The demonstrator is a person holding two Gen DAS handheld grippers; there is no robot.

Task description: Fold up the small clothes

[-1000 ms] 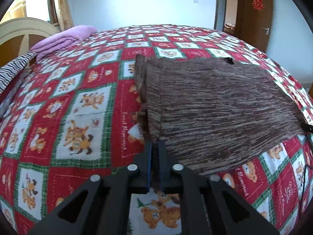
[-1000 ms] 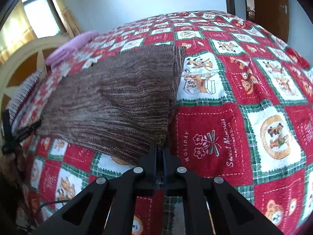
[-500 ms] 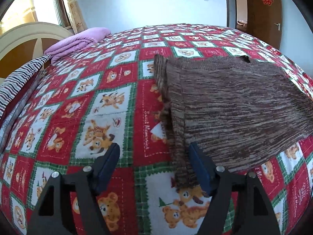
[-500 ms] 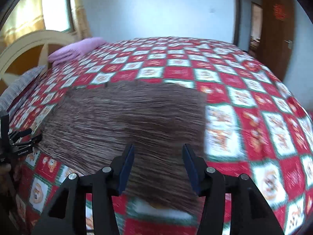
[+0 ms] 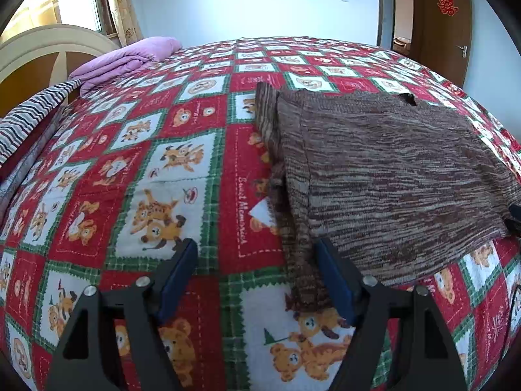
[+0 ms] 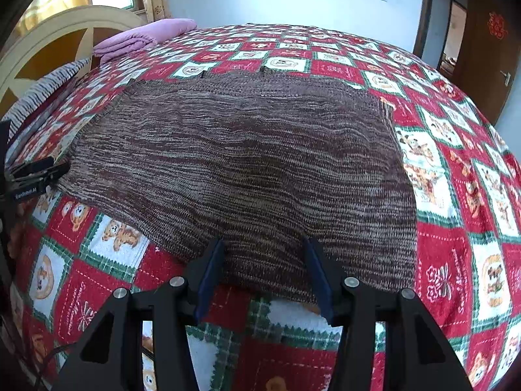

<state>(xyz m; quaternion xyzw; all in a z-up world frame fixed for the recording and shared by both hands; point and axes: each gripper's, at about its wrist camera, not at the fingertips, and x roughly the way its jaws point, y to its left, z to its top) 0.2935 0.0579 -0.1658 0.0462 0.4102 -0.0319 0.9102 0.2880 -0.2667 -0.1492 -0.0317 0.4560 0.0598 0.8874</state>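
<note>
A brown striped knit garment (image 5: 384, 176) lies folded flat on the red patchwork bedspread (image 5: 136, 176). A narrower strip of it runs down its left edge. My left gripper (image 5: 257, 277) is open and empty over the near left corner, its right finger beside that strip. In the right wrist view the garment (image 6: 247, 163) fills the middle. My right gripper (image 6: 263, 273) is open and empty over the garment's near edge. The left gripper (image 6: 32, 176) shows at the garment's left corner there.
A folded purple blanket (image 5: 127, 58) and a striped cloth (image 5: 29, 114) lie at the head of the bed by the cream headboard (image 6: 55, 42). A brown door (image 5: 443, 22) stands at the back right. The bedspread reaches past the garment on all sides.
Both grippers were shut on the garment's near corners a second ago. They have opened and let it go. The right gripper has swung left over the garment's near edge.
</note>
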